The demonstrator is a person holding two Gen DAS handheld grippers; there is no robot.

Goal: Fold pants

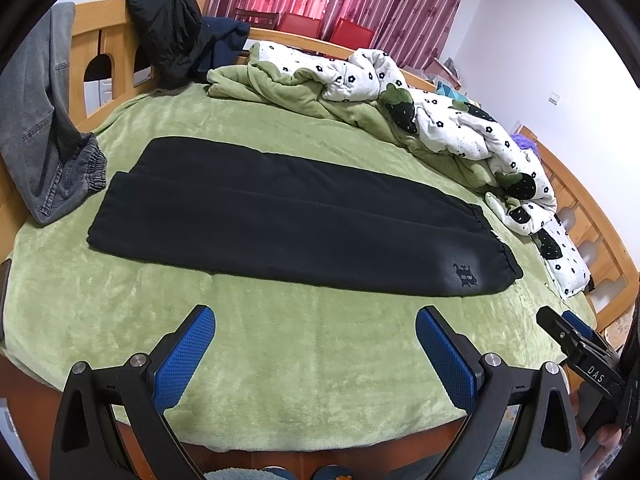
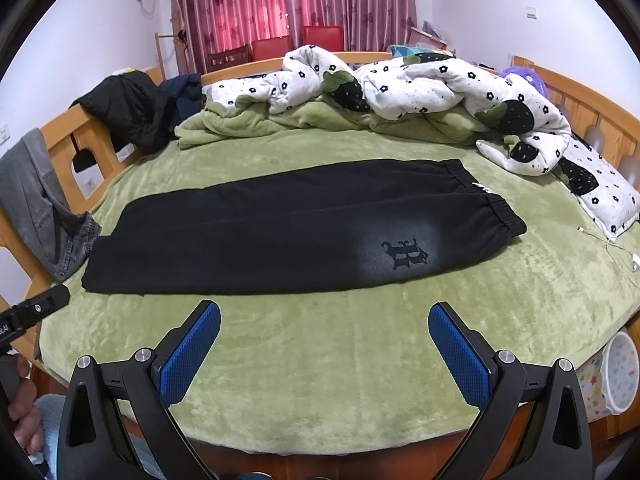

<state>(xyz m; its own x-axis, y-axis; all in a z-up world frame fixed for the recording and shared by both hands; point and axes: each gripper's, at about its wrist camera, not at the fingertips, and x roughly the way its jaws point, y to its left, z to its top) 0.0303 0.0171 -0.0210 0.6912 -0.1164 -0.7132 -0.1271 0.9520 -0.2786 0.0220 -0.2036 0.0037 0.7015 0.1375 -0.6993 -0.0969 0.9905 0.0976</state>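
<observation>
Black pants (image 1: pixel 280 216) lie flat on the green blanket, folded lengthwise with one leg on the other. The elastic waistband is at the right, the leg ends at the left. They also show in the right wrist view (image 2: pixel 280 232), with a dark emblem (image 2: pixel 404 254) near the waistband. My left gripper (image 1: pixel 316 320) is open and empty, above the blanket short of the pants' near edge. My right gripper (image 2: pixel 324 314) is open and empty, likewise short of the near edge. The right gripper's finger (image 1: pixel 568 332) shows at the right of the left wrist view.
A crumpled white flowered duvet (image 2: pixel 400 80) and green blanket (image 2: pixel 248 120) lie along the far side. Grey jeans (image 1: pixel 36 128) and a black jacket (image 1: pixel 168 32) hang on the wooden bed frame (image 1: pixel 92 40) at left. A charging cable (image 2: pixel 612 244) lies at right.
</observation>
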